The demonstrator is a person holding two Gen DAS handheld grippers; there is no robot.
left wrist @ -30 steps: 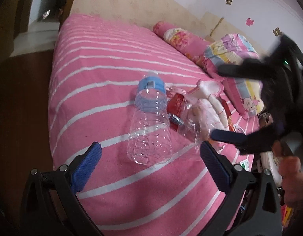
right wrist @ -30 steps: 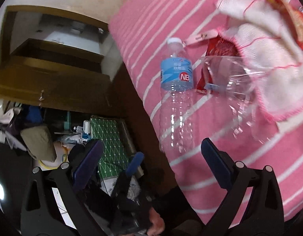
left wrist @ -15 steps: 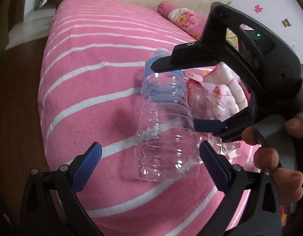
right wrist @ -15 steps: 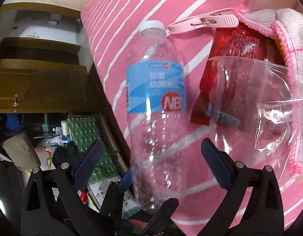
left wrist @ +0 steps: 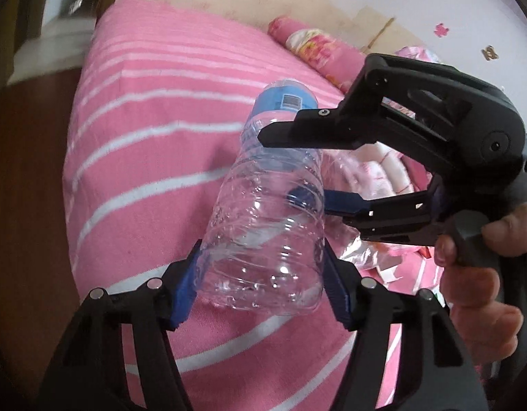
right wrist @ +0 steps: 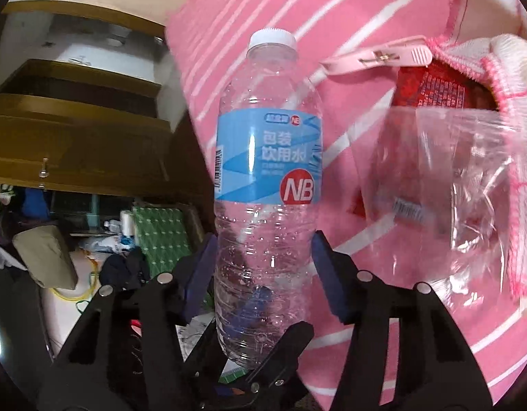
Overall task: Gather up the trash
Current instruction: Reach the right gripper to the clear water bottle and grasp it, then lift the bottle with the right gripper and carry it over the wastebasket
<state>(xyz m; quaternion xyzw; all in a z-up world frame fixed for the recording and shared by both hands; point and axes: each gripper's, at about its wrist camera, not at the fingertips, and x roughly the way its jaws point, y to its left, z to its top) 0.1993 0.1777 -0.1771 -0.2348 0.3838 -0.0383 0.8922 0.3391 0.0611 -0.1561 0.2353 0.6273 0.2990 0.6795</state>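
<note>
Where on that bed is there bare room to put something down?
Left of the bottle, the striped bedspread lies bare out to its edge. Right of the bottle it is crowded: plastic bag, red wrapper, towel, clothespin.

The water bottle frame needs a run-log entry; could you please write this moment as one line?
step: grasp bottle | left hand-held gripper: shut on water bottle base | right hand-held gripper: shut on it mid-body | surface: pink striped bed

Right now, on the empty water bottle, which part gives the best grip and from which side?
Grip the ribbed clear body of the water bottle below the blue label, pads across its width, approaching from its base end. The cap end narrows. Both the right gripper and left gripper already clamp this lower section.
</note>
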